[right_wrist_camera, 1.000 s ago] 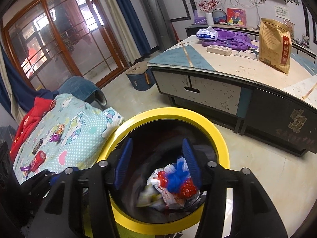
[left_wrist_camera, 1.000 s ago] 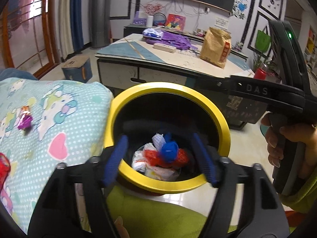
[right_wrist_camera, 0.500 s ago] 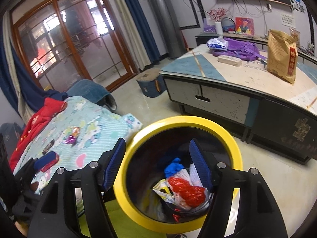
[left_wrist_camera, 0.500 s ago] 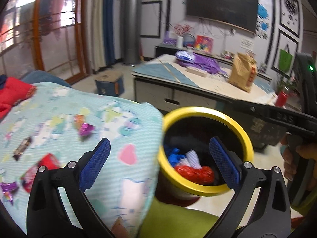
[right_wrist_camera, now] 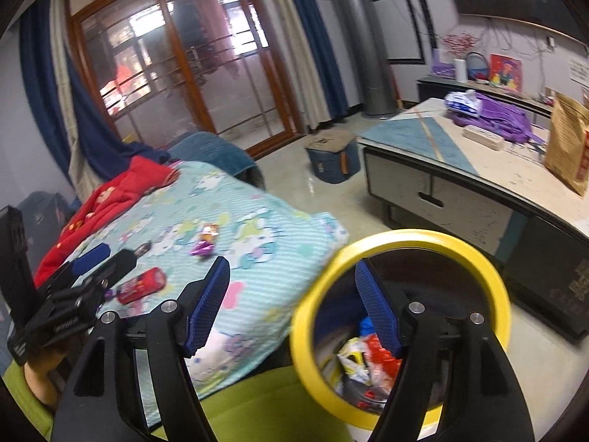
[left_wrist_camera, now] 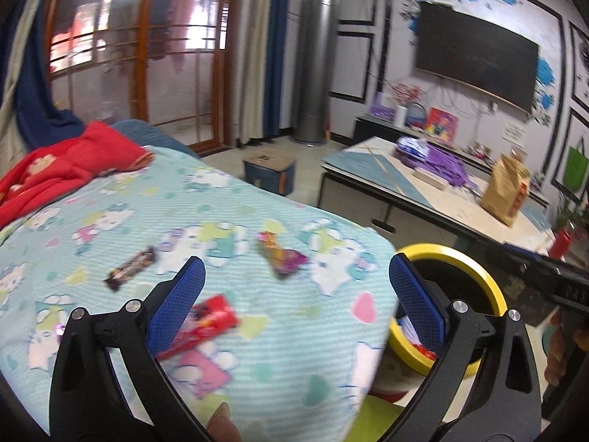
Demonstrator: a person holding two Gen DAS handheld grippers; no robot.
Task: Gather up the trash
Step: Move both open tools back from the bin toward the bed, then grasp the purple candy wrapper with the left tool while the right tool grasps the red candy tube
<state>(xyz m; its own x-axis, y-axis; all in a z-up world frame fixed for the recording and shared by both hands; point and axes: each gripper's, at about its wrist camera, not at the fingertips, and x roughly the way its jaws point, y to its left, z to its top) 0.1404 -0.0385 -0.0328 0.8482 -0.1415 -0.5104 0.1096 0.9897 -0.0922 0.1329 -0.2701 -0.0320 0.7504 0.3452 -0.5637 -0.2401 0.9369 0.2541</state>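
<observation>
1. Far left, the bed: a red garment (left_wrist_camera: 62, 169) lies bunched at the far left end of a pale blue cartoon-print blanket (left_wrist_camera: 228, 221). A second ago the left wrist view looked straight down into the bin; it has since swung left and up, so the blanket now fills most of that view.

2. Trash still on the blanket, left to right: a dark candy bar wrapper (left_wrist_camera: 130, 268), a red snack packet (left_wrist_camera: 206, 326) and a purple and orange candy wrapper (left_wrist_camera: 281, 256). All three lie apart from each other, none touched.

3. The left tongs (left_wrist_camera: 294, 294) have opened from partly open to their widest and hold nothing. They hover above the blanket; the red snack packet shows just beside the left blue pad (left_wrist_camera: 176, 305).

4. The right tongs (right_wrist_camera: 294, 304) are opening, about mid-wide, with nothing between the pads. In their view the left pad sits over the blanket edge and the right pad over the bin mouth. The view has drifted left from the bin's centre.

5. Right of the bed, on the floor: the yellow-rimmed bin (right_wrist_camera: 489, 276), touching or just beside the blanket edge. Inside lies a heap of collected trash (right_wrist_camera: 368, 353), red, blue and white pieces.

6. Far right: a desk (right_wrist_camera: 423, 140) with a purple bag (right_wrist_camera: 497, 118) and a brown paper bag (right_wrist_camera: 570, 140), well apart from the bin.

7. What this suggests: the last pieces appear to be in the bin, and both tongs, empty, are turning back toward the bed. Three pieces remain, so the task looks only partly done. The red packet seems the likeliest next pick.
</observation>
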